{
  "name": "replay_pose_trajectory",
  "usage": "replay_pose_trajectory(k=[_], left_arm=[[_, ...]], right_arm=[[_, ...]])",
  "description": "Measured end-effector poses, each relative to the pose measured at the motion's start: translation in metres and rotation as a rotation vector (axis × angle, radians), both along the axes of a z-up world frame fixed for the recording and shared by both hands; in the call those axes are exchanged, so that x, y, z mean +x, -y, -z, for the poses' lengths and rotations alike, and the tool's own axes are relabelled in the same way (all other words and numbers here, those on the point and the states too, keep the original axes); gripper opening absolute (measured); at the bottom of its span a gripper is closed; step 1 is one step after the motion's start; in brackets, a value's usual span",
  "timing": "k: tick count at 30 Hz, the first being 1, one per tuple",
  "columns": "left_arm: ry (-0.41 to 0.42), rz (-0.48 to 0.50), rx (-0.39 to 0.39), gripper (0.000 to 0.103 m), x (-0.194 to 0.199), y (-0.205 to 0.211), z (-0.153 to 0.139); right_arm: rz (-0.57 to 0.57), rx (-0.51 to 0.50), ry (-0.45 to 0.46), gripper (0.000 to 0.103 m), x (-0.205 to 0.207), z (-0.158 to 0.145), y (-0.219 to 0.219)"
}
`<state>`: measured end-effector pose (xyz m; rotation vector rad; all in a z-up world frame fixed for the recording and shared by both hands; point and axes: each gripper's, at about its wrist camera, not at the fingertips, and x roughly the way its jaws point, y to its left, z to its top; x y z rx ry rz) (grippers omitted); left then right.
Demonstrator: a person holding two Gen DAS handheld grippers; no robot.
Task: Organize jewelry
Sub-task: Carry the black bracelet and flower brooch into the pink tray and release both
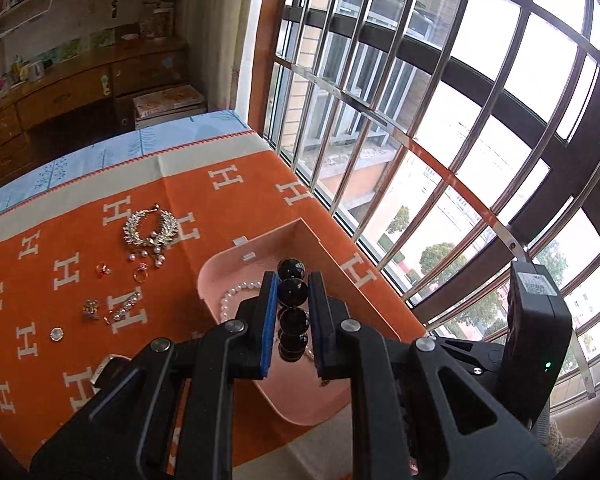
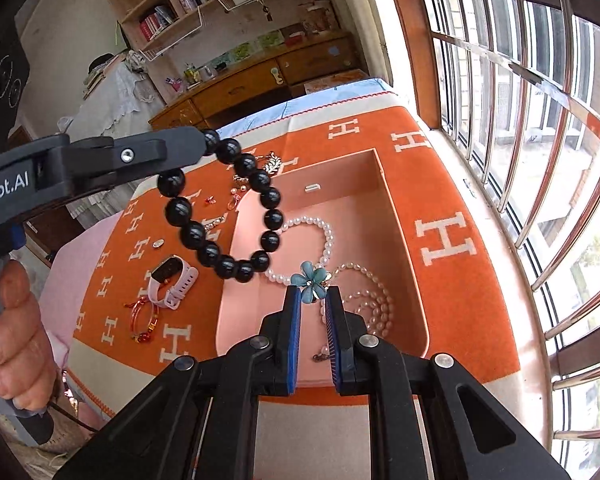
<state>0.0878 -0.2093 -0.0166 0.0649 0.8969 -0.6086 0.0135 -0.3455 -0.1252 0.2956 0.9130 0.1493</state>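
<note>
My left gripper (image 1: 293, 286) is shut on a black bead bracelet (image 1: 293, 312) and holds it in the air over the pink tray (image 1: 260, 248). In the right wrist view the bracelet (image 2: 192, 234) hangs as a loop from the left gripper (image 2: 198, 142), above the tray's left edge (image 2: 240, 220). My right gripper (image 2: 313, 294) is shut on a blue flower ornament (image 2: 309, 280) over the tray. Pearl strands (image 2: 324, 232) lie in the tray.
On the orange H-pattern cloth (image 1: 220, 200) lie a leaf necklace (image 1: 150, 228), small rings (image 1: 140, 274), brooches (image 1: 90, 308), a pink watch (image 2: 170, 280) and a red bangle (image 2: 144, 316). A barred window (image 1: 440, 120) runs along the right. A wooden desk (image 1: 60, 96) stands behind.
</note>
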Motion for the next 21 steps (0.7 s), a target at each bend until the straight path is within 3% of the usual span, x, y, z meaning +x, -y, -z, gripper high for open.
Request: replay_pose_trajectory(k=[6,9,11,14,21], left_arm=[[-0.034,0.024,0.059,0.013,0.004,0.014,0.030],[-0.061,0.044,0.066,0.015,0.004,0.013,0.040],[-0.070,0.046,0.072,0.027,0.004,0.010,0.045],[-0.057,0.013,0.078,0.044,0.003,0.001,0.045],[-0.031,-0.022,0.111,0.046,-0.004,-0.015,0.045]], right_arm=[[0.028,0.007,-0.045,0.013,0.015,0.018,0.005],[0.040,0.017,-0.054,0.025,0.018,0.026,0.009],[0.048,0.019,-0.038,0.037,0.019,0.025,0.011],[0.050,0.003,-0.027,0.037,0.018,0.024,0.010],[0.036,-0.011,-0.030,0.037,0.019,0.022,0.001]])
